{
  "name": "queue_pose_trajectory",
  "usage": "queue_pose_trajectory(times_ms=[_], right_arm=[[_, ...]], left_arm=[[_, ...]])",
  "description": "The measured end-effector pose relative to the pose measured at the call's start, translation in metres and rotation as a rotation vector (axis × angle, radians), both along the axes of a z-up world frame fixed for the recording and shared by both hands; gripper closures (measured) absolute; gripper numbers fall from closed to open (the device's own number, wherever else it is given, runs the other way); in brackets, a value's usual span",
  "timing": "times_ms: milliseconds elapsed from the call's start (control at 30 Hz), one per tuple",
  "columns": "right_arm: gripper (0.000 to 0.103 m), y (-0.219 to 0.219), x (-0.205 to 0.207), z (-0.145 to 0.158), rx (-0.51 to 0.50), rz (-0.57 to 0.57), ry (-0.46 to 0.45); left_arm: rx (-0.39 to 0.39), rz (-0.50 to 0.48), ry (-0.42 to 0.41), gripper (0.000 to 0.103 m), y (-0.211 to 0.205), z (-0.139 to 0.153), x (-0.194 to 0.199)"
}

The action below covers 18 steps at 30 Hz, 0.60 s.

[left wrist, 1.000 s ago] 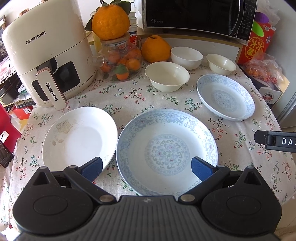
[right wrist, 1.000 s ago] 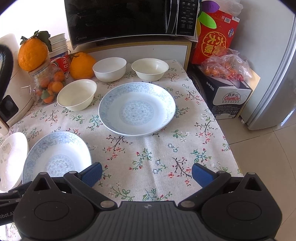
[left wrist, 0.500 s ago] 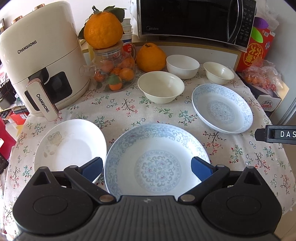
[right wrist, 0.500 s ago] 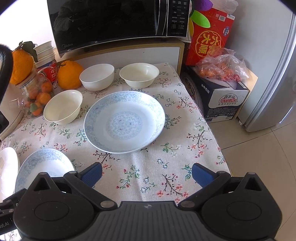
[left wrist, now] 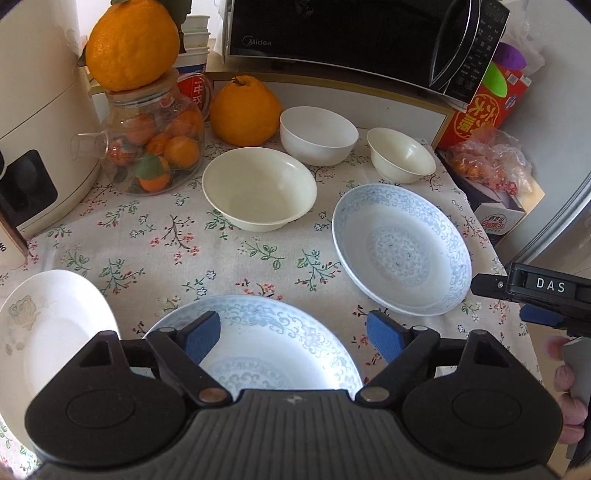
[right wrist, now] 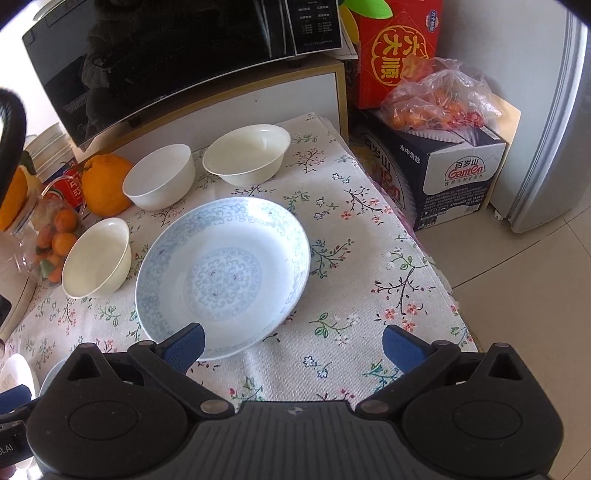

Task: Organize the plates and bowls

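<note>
Two blue-patterned plates are the things in hand. The near blue plate (left wrist: pixel 258 343) lies at six o'clock in the left wrist view, under the left gripper (left wrist: pixel 293 334), whose jaws are closing with only the plate's far rim between them, not yet pressed. The far blue plate (right wrist: pixel 221 273) sits mid-cloth in the right wrist view; the right gripper (right wrist: pixel 293 347) hovers at its near edge with jaws wide apart, nothing between the pads.

Judging by this, the step is the approach to lift both plates for stacking. Next, each gripper needs to tip lower and bite a rim squarely; glazed ware may slip.

A white plate (left wrist: pixel 48 332) lies at nine o'clock of the near blue plate. Three bowls stand beyond: a cream bowl (left wrist: pixel 258 194) at twelve, a white bowl (left wrist: pixel 317 134) and a small bowl (left wrist: pixel 400 155) towards one. All rest on a floral tablecloth (left wrist: pixel 221 254).

Readable writing: "Midea" on the microwave (left wrist: pixel 351 33), "Ganten" on the carton (right wrist: pixel 443 177), "DAS" on the right gripper's side.
</note>
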State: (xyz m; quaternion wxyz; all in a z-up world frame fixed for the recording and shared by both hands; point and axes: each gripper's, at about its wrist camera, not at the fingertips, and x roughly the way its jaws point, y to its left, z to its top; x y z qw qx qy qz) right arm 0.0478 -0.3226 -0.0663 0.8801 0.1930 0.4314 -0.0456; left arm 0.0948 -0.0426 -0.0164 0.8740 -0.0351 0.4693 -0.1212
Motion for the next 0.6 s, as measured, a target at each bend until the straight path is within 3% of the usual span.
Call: queue_pose_trajectory(times_ms=[67,233,300,467,600], right_arm=[[0.008,-0.01,0.006,-0.008,0.097,-0.029,0.026],[0.017,-0.027,0.013,-0.027,0.343,-0.119,0.053],[0.025,-0.031,0.014,-0.034,0.396,-0.153,0.054],[0.059,-0.043,0.016,-0.049,0.535,-0.235,0.048],[0.074,-0.046,0.02,-0.055,0.584,-0.252,0.037]], left_arm=[[-0.056,-0.011,0.018,0.027,-0.003,-0.005,0.01],[-0.22,0.001,0.064,0.049,-0.004,-0.022,0.03],[-0.259,0.007,0.071,0.059,-0.005,-0.028,0.035],[-0.289,0.005,0.078,0.073,-0.011,-0.043,0.049],[-0.323,0.003,0.086,0.081,-0.015,-0.051,0.057]])
